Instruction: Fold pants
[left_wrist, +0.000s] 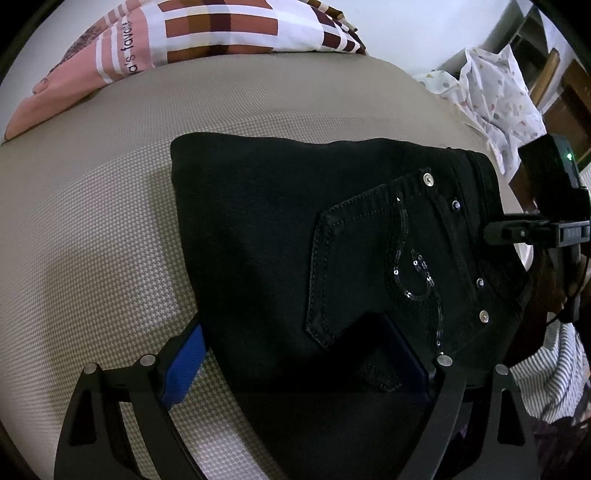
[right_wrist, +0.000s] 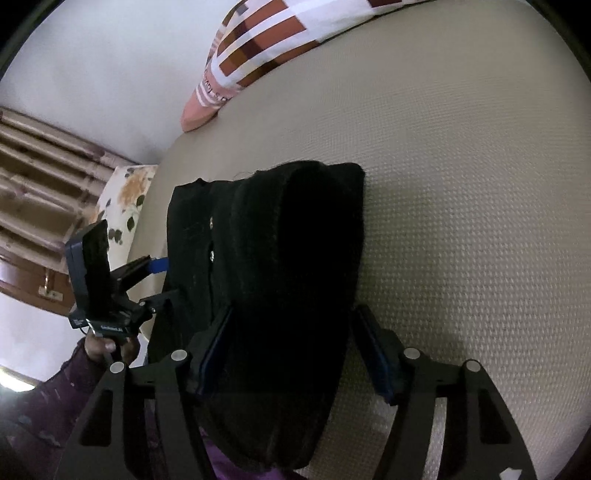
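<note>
Dim indoor light; black pants (left_wrist: 295, 236) losing detail in shadow; fisheye edges bending, vignetting; sequins (left_wrist: 417, 266) glinting.

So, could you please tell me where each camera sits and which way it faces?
Left wrist: rides the left claw, looking along the folded black pants on the beige bed; the right claw shows at the right edge.
Right wrist: rides the right claw, straddling the pants' folded edge; the left claw and hand show.
Shared: pants, bed, patterned pillow.
</note>
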